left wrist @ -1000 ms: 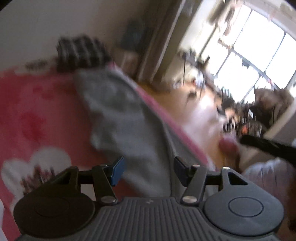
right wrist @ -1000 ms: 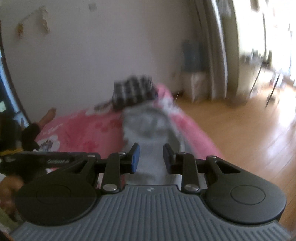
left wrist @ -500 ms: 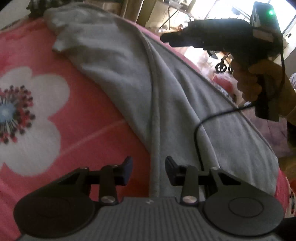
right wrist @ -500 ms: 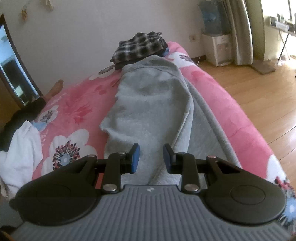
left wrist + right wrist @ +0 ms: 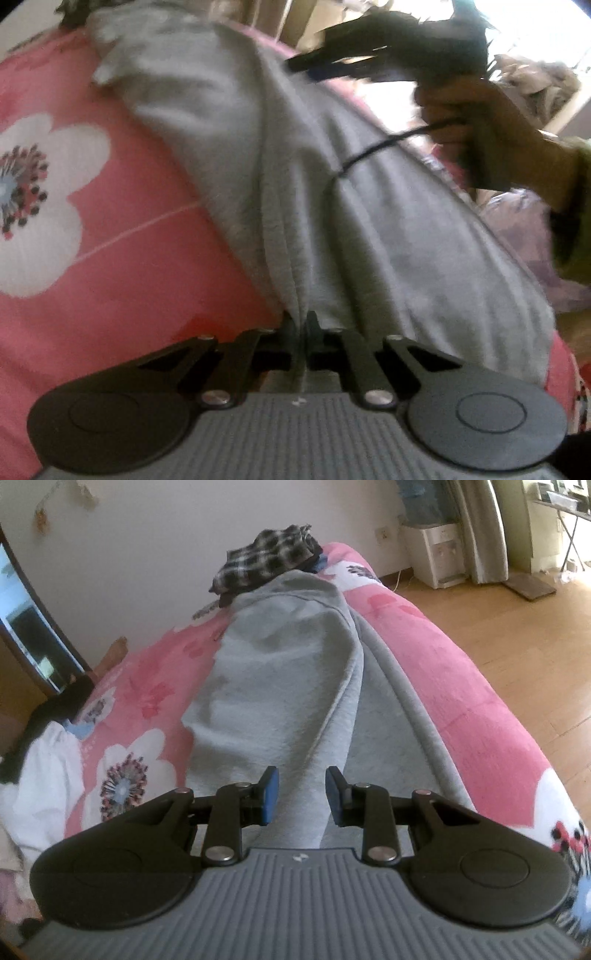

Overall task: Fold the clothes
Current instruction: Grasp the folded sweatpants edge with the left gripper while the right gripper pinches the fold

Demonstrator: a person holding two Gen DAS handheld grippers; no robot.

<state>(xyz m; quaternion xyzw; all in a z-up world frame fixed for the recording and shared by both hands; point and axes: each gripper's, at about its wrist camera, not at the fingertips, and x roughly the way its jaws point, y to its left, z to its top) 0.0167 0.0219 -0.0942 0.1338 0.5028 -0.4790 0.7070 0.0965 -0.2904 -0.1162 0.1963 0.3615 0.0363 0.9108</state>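
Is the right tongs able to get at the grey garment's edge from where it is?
Probably yes: the right tongs are open just above the grey garment, nothing between them.

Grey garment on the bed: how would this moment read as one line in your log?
step: fold clothes | left gripper: shut on grey garment edge | right gripper: open above it | surface: pink floral blanket
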